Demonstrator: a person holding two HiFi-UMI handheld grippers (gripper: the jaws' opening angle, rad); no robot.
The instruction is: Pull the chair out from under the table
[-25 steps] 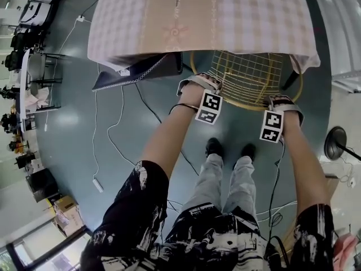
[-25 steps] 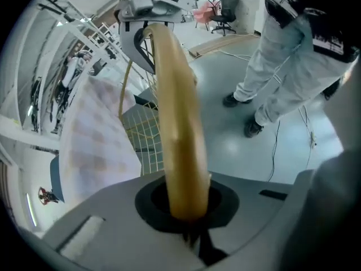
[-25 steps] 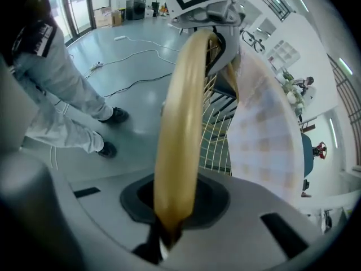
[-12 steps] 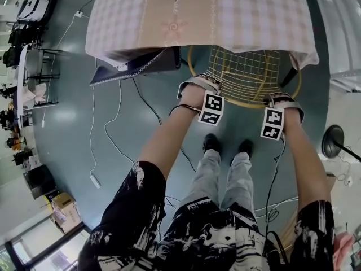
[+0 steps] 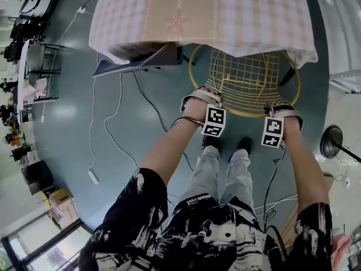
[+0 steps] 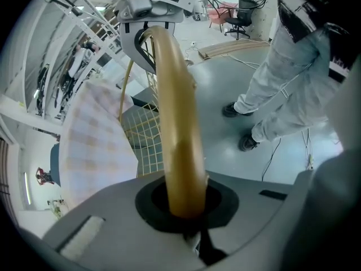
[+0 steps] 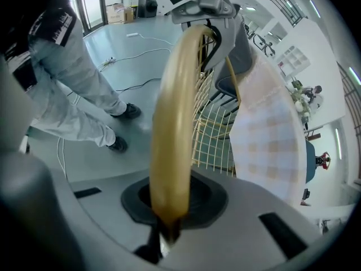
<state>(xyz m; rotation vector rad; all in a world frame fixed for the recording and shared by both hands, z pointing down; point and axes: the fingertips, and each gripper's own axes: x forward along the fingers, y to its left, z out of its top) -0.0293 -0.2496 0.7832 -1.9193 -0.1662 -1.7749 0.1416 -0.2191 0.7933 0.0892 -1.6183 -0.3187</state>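
Floor and table: supported items

The glossy blue-grey floor (image 5: pixel 67 129) is occupied by a cloth-covered table (image 5: pixel 259 16), with a gold wire chair (image 5: pixel 242 78) set partly under its edge. A white cable (image 5: pixel 92 134) and a power strip (image 5: pixel 93 177) are laid at the left. A round black base (image 5: pixel 329 141) is located at the right.
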